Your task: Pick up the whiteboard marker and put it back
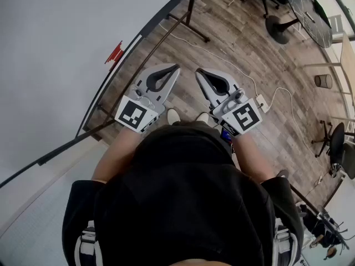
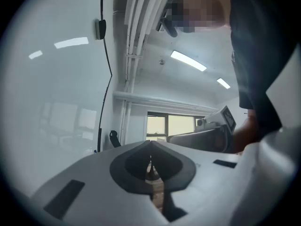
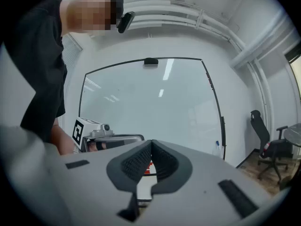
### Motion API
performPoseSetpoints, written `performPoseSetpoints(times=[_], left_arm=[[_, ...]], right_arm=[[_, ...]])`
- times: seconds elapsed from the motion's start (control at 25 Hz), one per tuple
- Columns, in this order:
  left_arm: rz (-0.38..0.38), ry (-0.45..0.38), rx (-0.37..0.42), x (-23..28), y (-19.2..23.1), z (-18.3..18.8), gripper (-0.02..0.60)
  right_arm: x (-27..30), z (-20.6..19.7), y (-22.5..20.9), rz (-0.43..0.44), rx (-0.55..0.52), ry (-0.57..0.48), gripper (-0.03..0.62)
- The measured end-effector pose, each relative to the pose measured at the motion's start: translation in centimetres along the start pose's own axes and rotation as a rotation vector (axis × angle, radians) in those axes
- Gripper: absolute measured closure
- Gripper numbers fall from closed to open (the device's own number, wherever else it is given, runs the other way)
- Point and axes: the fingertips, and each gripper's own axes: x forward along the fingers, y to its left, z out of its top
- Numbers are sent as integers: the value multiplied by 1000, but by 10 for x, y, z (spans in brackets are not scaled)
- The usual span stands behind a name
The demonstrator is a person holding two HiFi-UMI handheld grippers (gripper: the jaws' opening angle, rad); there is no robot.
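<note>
A big whiteboard in a black frame stands to my left; the right gripper view faces it. A small red thing sits on the board near its lower edge, and it shows red behind the jaws. Something small with a blue top rests by the board's right edge; I cannot tell if it is the marker. My left gripper and right gripper are held level side by side above the floor. Both are shut and hold nothing.
The board's stand legs and a white cable lie on the wood floor ahead. A round dark table, office chairs and a mesh bin stand at the right. My shoes are below the grippers.
</note>
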Motion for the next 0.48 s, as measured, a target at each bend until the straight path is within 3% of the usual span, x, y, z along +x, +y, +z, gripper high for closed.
performPoseSetpoints(times=[0.48], left_arm=[[-37, -11, 6, -38, -46, 2, 578]], right_arm=[[-37, -5, 51, -47, -22, 2, 593]])
